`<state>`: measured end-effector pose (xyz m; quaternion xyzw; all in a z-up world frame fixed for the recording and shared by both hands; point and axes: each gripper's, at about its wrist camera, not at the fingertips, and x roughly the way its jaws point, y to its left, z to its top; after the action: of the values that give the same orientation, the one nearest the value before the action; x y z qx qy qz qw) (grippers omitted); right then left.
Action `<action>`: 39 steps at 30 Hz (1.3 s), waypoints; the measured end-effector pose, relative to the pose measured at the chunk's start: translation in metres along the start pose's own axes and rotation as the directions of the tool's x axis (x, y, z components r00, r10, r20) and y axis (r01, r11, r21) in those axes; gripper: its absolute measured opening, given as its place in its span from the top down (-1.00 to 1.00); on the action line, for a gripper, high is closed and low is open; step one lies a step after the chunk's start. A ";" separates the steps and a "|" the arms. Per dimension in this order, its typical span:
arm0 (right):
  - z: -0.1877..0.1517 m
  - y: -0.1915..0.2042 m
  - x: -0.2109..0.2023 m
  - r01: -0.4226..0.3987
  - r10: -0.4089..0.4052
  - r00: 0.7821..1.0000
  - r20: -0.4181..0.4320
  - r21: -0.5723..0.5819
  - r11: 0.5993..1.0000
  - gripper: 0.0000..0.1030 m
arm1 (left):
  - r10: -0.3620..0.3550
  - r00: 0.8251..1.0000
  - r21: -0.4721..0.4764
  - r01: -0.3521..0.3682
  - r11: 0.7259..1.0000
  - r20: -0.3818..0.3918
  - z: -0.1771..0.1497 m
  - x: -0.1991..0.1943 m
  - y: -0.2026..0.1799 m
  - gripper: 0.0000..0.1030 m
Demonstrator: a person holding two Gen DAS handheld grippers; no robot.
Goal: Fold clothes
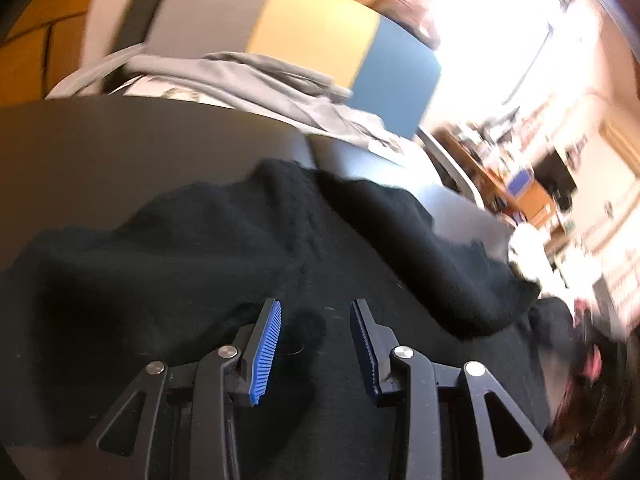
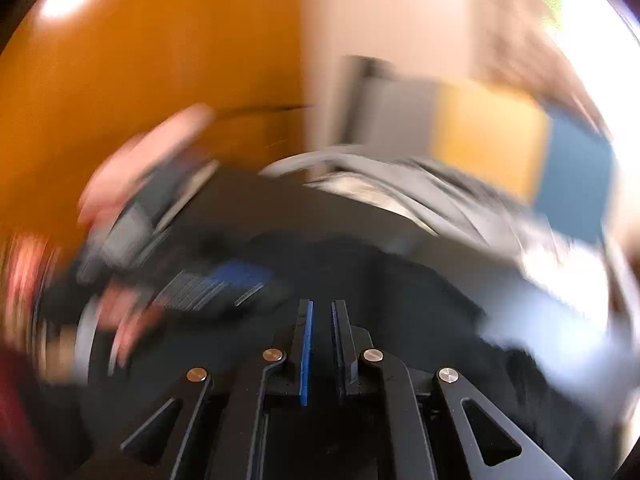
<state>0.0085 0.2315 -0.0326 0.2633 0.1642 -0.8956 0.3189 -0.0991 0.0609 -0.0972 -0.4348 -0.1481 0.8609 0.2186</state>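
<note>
A black knit garment (image 1: 192, 264) lies crumpled on a dark table (image 1: 100, 140). My left gripper (image 1: 316, 312) is open just above its near part, blue pads apart, nothing between them. In the blurred right wrist view my right gripper (image 2: 322, 308) has its jaws close together with a narrow gap and nothing visibly held; it hovers over the black garment (image 2: 380, 280). The left gripper and the hand holding it (image 2: 160, 216) show blurred at the left of that view.
A chair with a grey, yellow and blue back (image 1: 312, 28) stands behind the table with grey clothes (image 1: 256, 80) piled on its seat. An orange wall (image 2: 140, 60) is at the left. A cluttered room (image 1: 540, 184) lies to the right.
</note>
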 end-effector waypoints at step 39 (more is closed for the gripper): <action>-0.040 0.045 -0.015 -0.109 0.116 0.988 -0.102 0.080 0.991 -0.07 | -0.129 0.992 -0.070 0.128 0.989 -0.004 0.009 -0.024 -0.007 0.00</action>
<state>0.0627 0.2242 -0.0615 0.3313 0.1326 -0.8662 0.3498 -0.0923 0.0540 -0.0725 -0.4353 -0.2046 0.8376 0.2590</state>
